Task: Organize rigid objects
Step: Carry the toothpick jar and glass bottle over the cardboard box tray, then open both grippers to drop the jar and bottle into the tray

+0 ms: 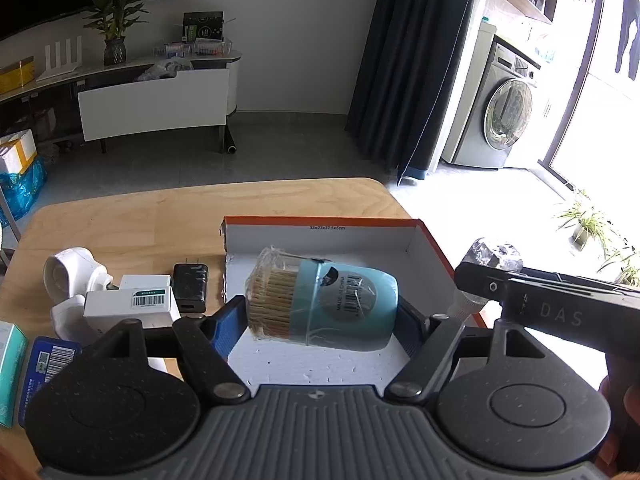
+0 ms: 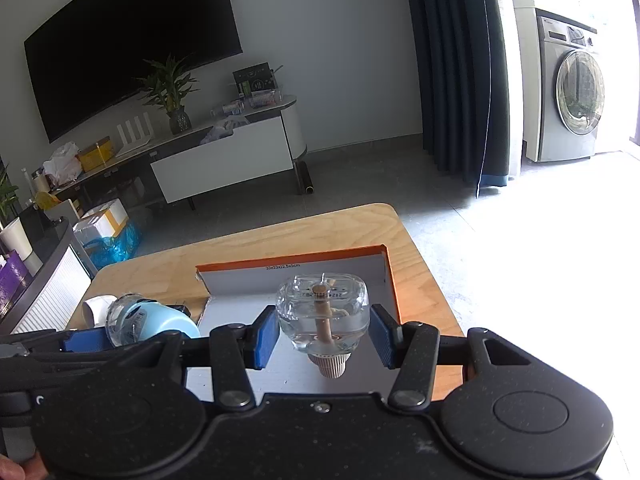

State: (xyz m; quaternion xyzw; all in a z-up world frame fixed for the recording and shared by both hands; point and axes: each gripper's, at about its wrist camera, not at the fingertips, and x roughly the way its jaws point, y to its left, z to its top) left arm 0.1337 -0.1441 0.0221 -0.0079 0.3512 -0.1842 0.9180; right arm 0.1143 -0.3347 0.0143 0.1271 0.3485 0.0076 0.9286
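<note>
- Two grippers hang over an open cardboard box (image 1: 400,240) with orange edges, which sits on a wooden desk (image 1: 140,220) toward its far right corner.
- Left gripper (image 1: 320,316): its blue pads grasp a toothpick jar (image 1: 320,300), a light blue tub with a clear top, held on its side with the toothpick ends facing left. The jar hangs over the white floor of the box, near the box's left wall.
- Right gripper (image 2: 324,330): its blue pads hold a clear glass bottle (image 2: 323,312) with a beige ribbed cap (image 2: 332,366) and a wick inside. The cap faces the camera. The right pad touches the glass; on the left side the contact is hard to judge. The bottle hangs over the right part of the box.
- In the left wrist view the bottle (image 1: 492,258) shows just beyond the box's right wall, past the black arm of the right gripper.
- Left of the box, on the desk's left part, lie a black charger (image 1: 191,286), a white box with a barcode (image 1: 132,306), a white round device (image 1: 72,276), a blue packet (image 1: 46,364) and a teal box (image 1: 10,368) at the left edge.
</note>
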